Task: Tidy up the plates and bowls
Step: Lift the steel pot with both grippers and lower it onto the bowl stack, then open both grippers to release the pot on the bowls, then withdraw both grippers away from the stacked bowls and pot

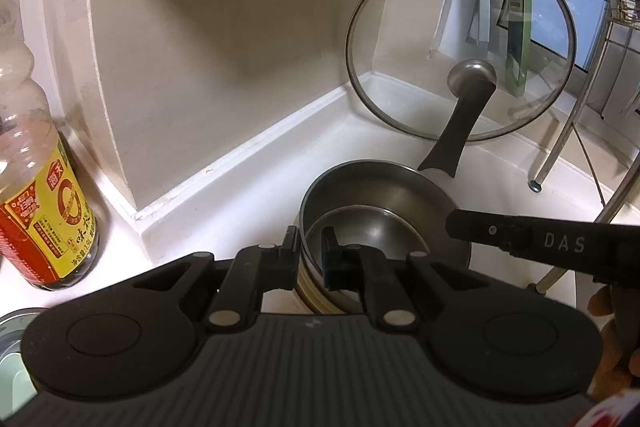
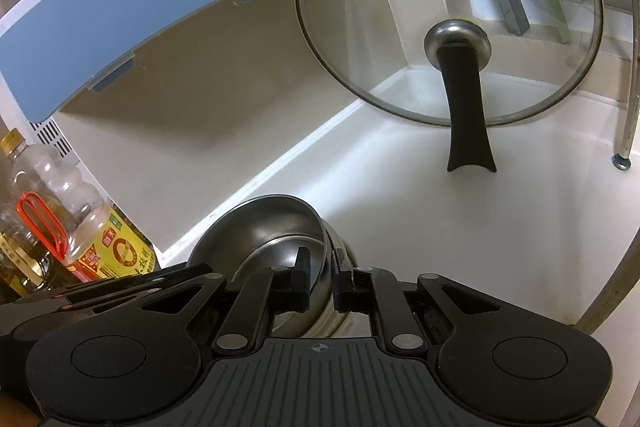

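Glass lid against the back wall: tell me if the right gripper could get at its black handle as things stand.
Probably not yet. The right gripper is shut on the rim of the steel bowls. The glass lid handle faces it across bare counter, so the path looks free once it lets go.

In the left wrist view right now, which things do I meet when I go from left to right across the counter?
Sauce bottle → left gripper, jaws closed on the rim of the stacked steel bowls → glass lid, leaning upright on its black handle → right gripper's finger reaching in → leg of the wire rack.
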`<action>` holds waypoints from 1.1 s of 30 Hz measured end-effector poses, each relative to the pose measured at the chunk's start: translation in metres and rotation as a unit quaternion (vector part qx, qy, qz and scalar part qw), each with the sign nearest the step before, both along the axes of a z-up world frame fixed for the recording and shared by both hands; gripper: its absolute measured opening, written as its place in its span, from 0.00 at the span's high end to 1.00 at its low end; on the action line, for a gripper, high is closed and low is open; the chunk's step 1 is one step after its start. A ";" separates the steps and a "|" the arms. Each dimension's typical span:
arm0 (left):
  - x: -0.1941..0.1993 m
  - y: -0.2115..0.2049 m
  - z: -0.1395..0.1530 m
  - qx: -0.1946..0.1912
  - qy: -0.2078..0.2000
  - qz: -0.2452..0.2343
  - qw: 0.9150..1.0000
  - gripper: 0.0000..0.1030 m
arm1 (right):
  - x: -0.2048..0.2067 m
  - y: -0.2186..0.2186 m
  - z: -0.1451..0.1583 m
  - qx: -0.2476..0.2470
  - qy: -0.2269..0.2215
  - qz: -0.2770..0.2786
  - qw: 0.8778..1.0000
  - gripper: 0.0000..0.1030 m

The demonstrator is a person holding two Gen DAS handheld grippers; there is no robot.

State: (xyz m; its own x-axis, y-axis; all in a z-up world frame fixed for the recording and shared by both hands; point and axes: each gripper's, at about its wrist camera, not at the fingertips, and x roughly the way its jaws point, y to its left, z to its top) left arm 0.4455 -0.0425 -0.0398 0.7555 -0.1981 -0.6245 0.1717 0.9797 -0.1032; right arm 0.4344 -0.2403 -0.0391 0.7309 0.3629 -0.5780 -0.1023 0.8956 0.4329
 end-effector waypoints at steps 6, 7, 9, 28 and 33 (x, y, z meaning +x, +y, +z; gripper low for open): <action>-0.013 0.003 0.010 -0.004 -0.015 0.009 1.000 0.91 | -0.012 -0.006 0.006 0.009 -0.012 -0.004 1.000 0.58; -0.016 0.004 0.012 -0.006 -0.017 0.009 1.000 0.91 | -0.015 -0.007 0.007 0.011 -0.014 -0.005 1.000 0.57; -0.024 0.005 0.016 -0.007 -0.019 0.011 1.000 0.91 | -0.022 -0.010 0.010 0.015 -0.015 -0.007 1.000 0.55; -0.149 0.000 0.028 -0.004 0.004 0.028 1.000 0.74 | -0.138 -0.028 0.020 0.038 0.005 0.014 0.999 0.36; -0.182 -0.004 0.020 -0.001 0.017 0.043 0.999 0.73 | -0.171 -0.027 0.014 0.023 0.016 0.031 0.999 0.35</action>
State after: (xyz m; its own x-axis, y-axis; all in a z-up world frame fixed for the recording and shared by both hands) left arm 0.2639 -0.0462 -0.0193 0.7485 -0.1343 -0.6494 0.0836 0.9906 -0.1085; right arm 0.2630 -0.2670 -0.0250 0.6878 0.4334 -0.5824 -0.1426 0.8673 0.4769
